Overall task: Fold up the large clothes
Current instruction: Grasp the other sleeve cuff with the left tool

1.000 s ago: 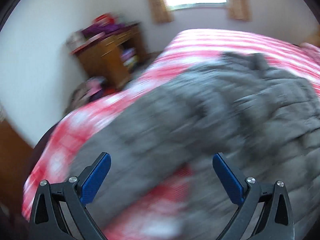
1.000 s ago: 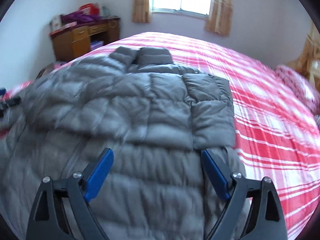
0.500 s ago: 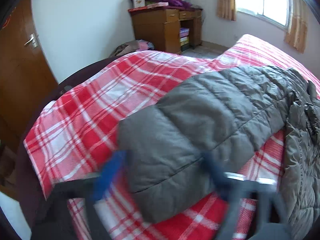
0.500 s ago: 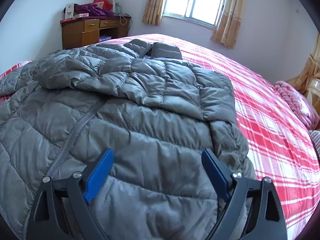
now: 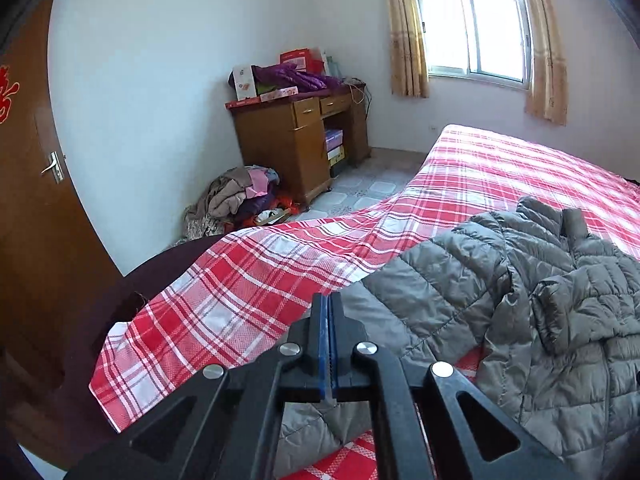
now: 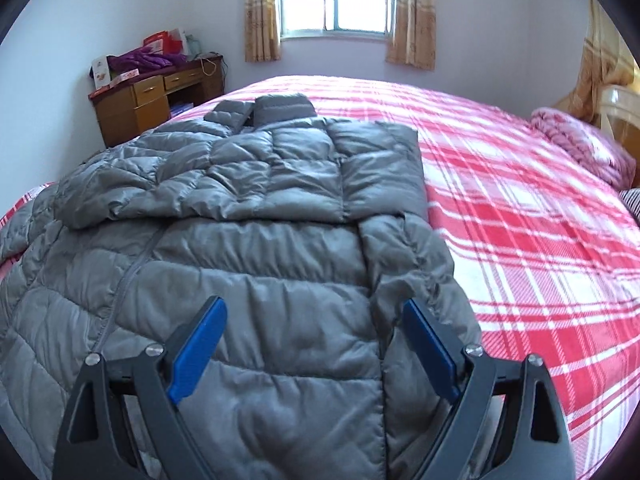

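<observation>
Grey quilted puffer jacket [image 6: 256,264] lies spread on the red-plaid bed [image 6: 520,216], one sleeve already folded across; my left tool [image 5: 329,344] clenched on the other sleeve's cuff, right tool [image 6: 316,344] released above the hem, so I judge: carry sleeve across flat, avoid bunching.

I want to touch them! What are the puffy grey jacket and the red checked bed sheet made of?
The grey puffer jacket looks like thin, slightly shiny nylon-type fabric, stitched into stuffed, puffy rows. The red plaid bed sheet looks like soft, matte woven cloth, perhaps cotton, with no shine.
</observation>
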The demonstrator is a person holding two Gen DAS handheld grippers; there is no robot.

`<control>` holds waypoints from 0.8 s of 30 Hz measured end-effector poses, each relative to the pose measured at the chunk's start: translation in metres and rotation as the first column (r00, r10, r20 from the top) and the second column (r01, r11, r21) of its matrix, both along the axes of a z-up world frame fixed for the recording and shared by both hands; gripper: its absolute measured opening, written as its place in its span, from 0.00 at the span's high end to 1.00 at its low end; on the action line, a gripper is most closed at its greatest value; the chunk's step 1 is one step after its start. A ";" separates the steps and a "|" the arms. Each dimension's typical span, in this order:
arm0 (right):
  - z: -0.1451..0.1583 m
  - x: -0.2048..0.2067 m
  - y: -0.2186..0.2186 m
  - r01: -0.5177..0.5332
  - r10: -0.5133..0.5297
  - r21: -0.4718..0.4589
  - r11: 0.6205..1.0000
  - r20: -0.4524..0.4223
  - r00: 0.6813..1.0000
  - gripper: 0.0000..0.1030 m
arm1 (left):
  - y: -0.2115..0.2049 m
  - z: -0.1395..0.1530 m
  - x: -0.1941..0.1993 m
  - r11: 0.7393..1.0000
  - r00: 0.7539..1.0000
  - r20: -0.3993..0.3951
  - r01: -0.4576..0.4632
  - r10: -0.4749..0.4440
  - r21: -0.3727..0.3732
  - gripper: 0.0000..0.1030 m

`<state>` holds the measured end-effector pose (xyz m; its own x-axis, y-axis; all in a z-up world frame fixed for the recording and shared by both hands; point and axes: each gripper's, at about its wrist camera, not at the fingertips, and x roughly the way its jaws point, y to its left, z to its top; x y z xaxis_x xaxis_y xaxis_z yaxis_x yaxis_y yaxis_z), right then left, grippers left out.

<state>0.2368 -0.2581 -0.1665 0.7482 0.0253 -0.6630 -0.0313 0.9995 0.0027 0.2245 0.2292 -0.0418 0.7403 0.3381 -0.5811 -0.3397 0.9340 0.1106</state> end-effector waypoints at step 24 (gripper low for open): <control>-0.013 0.000 0.005 -0.016 0.014 -0.052 0.999 -0.049 0.999 0.09 | 0.092 -0.135 -0.018 0.887 0.959 -0.233 -0.243 0.160 -0.393 0.07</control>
